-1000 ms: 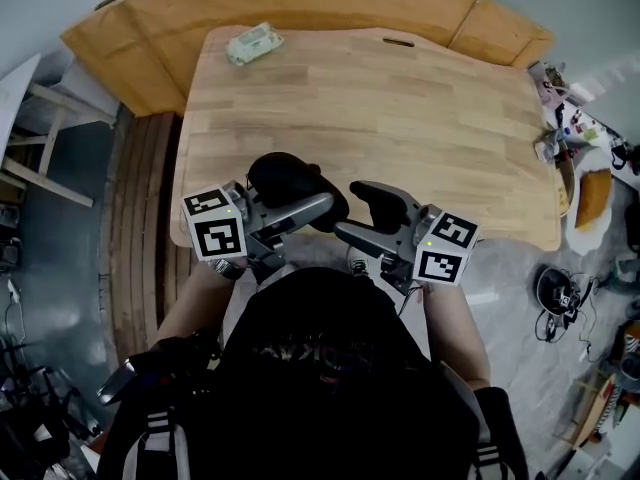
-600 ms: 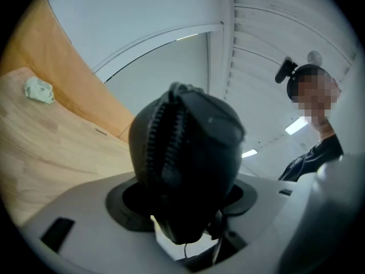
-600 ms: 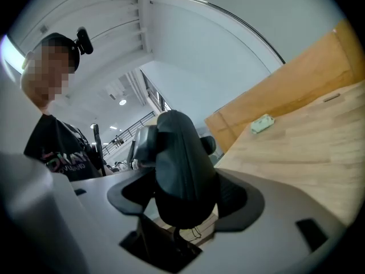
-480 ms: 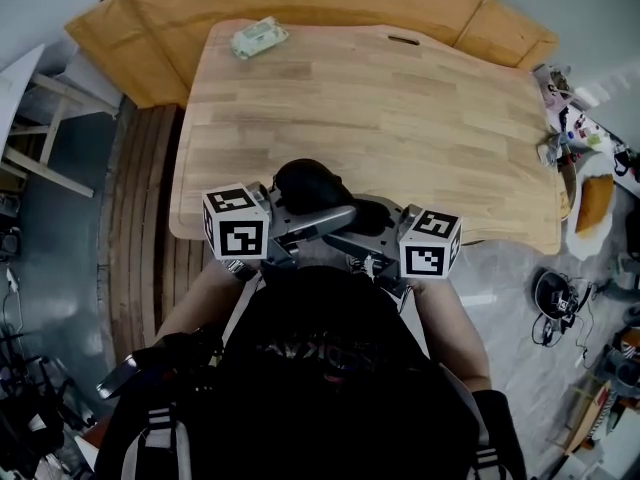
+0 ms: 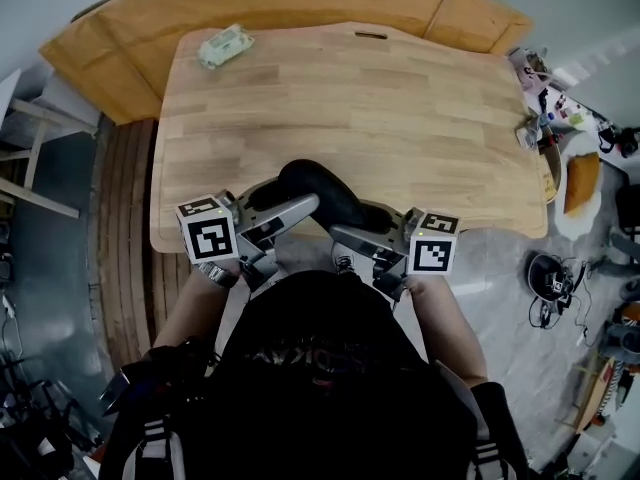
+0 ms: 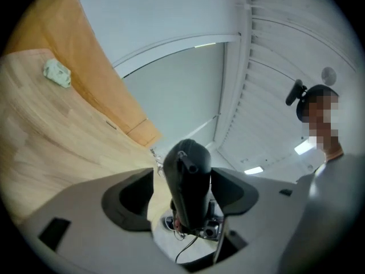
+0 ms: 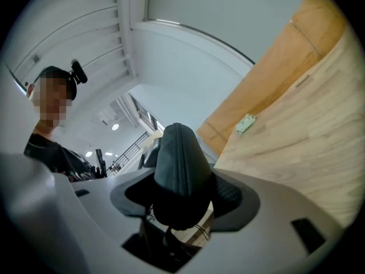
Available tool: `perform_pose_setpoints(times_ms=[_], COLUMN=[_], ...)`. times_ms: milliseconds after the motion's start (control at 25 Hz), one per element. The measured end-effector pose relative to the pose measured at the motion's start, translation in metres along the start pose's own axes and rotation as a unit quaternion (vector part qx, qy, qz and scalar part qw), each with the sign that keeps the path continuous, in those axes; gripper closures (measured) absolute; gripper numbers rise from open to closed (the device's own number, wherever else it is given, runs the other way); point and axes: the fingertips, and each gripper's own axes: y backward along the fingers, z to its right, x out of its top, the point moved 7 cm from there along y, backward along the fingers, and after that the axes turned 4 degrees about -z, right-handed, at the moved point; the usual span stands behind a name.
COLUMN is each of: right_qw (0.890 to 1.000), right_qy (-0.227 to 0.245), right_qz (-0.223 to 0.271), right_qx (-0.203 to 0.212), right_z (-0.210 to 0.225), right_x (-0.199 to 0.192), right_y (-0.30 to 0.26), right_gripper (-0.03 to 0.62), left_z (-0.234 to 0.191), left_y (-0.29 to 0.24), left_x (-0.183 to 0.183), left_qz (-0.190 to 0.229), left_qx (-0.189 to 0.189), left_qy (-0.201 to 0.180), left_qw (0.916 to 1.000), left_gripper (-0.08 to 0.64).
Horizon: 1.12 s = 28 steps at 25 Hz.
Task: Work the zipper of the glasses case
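Glasses case [image 5: 318, 186]: held at the near edge of the table [image 5: 350, 98].
Left gripper [image 6: 187, 194]: jaws pinch one end.
Right gripper [image 7: 178, 197]: jaws, just closing, grip the other end.

Only the far half of the glasses case [image 5: 316, 184] shows at the table's [image 5: 400, 108] near edge. The pale packet [image 5: 224, 45] at the table's far left corner is too small to identify.

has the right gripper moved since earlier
Yes: along the table's near edge the right gripper came left, and its fingers have just been closing around the glasses case.
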Motion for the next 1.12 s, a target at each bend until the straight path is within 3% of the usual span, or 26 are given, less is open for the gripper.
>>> perform_pose_setpoints(times_ms=[80,160,280,360,480,560,640,760,920,1040,1120], right_qw=[0.999,0.997,0.989,0.979,0.958,0.943,0.934,0.917,0.883,0.855,0.842], right_qy=[-0.016,-0.012,0.017,0.051,0.115,0.148,0.162,0.189,0.252,0.303,0.324], right_qz=[0.028,0.042,0.025,-0.001,-0.049,-0.082,-0.112,-0.164,-0.236,-0.286,-0.306], right_qx=[-0.017,-0.061,-0.146,-0.195,-0.259,-0.287,-0.299,-0.312,-0.318,-0.311,-0.305], right_z=[0.011,0.027,0.056,0.075,0.104,0.127,0.151,0.189,0.232,0.262,0.28], right_x=[0.002,0.005,0.009,0.014,0.022,0.028,0.033,0.043,0.061,0.068,0.071], right_y=[0.019,0.039,0.062,0.07,0.075,0.074,0.07,0.061,0.042,0.026,0.015], right_gripper=[0.31,0.31,0.31,0.31,0.31,0.31,0.31,0.31,0.31,0.31,0.31], left_z=[-0.008,-0.013,-0.014,-0.015,-0.013,-0.013,-0.013,-0.012,-0.012,-0.009,-0.007], left_y=[0.004,0.006,0.001,-0.006,-0.017,-0.022,-0.024,-0.021,-0.014,-0.012,-0.01], left_x=[-0.001,-0.008,-0.021,-0.029,-0.045,-0.063,-0.08,-0.096,-0.096,-0.097,-0.1], left_qz=[0.018,0.015,-0.012,-0.03,-0.07,-0.106,-0.129,-0.128,-0.104,-0.067,-0.042], left_qx=[0.013,0.023,0.04,0.051,0.072,0.1,0.124,0.146,0.187,0.21,0.226], left_qy=[0.024,0.034,0.027,0.016,-0.017,-0.045,-0.054,-0.03,-0.009,0.009,0.023], left_qw=[0.9995,0.999,0.9988,0.9981,0.9948,0.9882,0.9824,0.9806,0.9769,0.9753,0.973], left_gripper=[0.249,0.252,0.389,0.508,0.538,0.538,0.538,0.539,0.546,0.546,0.546])
